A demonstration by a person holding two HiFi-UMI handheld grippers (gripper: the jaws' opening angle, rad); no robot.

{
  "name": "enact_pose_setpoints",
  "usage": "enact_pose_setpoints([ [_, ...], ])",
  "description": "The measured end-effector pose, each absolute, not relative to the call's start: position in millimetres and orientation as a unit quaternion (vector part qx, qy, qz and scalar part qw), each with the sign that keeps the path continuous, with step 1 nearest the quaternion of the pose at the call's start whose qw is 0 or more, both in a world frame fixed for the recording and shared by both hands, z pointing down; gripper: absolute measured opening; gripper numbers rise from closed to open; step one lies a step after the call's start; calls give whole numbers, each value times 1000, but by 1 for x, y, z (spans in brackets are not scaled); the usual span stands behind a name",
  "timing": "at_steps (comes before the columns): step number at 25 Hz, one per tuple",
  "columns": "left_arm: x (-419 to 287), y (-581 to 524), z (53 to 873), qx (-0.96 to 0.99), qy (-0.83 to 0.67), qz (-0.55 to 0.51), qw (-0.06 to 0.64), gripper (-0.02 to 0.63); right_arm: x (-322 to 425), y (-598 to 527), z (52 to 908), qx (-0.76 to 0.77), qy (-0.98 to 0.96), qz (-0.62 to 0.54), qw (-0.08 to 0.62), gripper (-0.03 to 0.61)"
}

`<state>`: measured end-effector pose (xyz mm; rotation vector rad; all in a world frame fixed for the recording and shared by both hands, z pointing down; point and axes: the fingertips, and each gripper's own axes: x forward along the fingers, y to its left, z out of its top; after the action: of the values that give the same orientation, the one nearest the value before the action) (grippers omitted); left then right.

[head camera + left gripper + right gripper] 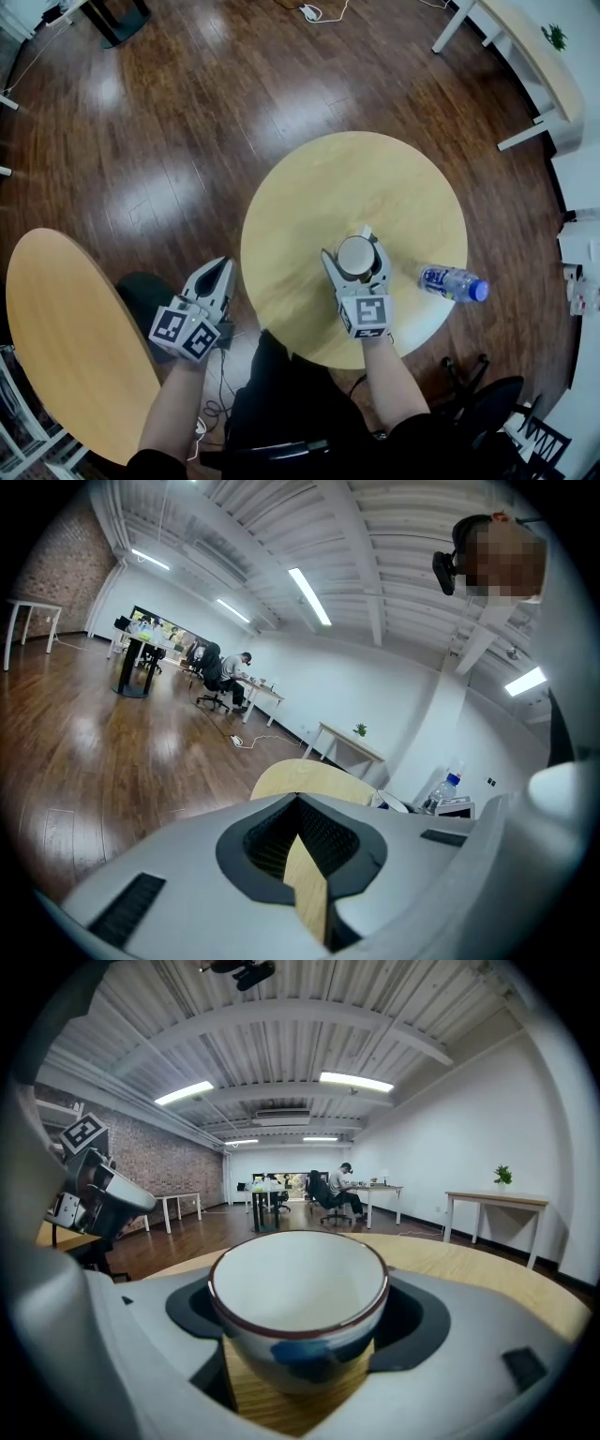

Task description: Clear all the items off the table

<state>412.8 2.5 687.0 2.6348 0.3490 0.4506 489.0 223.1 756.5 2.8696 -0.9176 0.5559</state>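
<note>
My right tongs (353, 246) stand apart around the white, dark-rimmed ceramic cup (298, 1288). It looks light, slick and brittle, so I'd pinch its sides gently. My left tongs (223, 264) are together, empty.

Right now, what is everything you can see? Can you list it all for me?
table: one, light wood, round, in the middle.
cup: one, white with a dark rim, standing on the table near the person.
bottle: one, clear with a blue cap, lying at the table's right edge.
second table: one, light wood, on the left.
floor: dark shiny wood, all around.
desk: one, white, top right.
plant: one, green, on the desk.
cable: one, white, on the floor at the top.
left gripper: one, grey, jaws shut and empty, beside the table.
right gripper: one, grey, jaws open either side of the cup.
</note>
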Motion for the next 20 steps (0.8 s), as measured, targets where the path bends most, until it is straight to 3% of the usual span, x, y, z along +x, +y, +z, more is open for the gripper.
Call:
enact_pose_setpoints([
  [4, 411, 10, 689, 952, 132, 163, 223, -7, 487, 225, 760, 935, -298, 192, 30, 432],
  [6, 410, 11, 687, 952, 134, 161, 223, -8, 486, 225, 765, 934, -293, 203, 25, 478],
  [20, 401, 18, 640, 960, 139, 121, 211, -6, 467, 273, 685, 954, -260, 151, -19, 477],
])
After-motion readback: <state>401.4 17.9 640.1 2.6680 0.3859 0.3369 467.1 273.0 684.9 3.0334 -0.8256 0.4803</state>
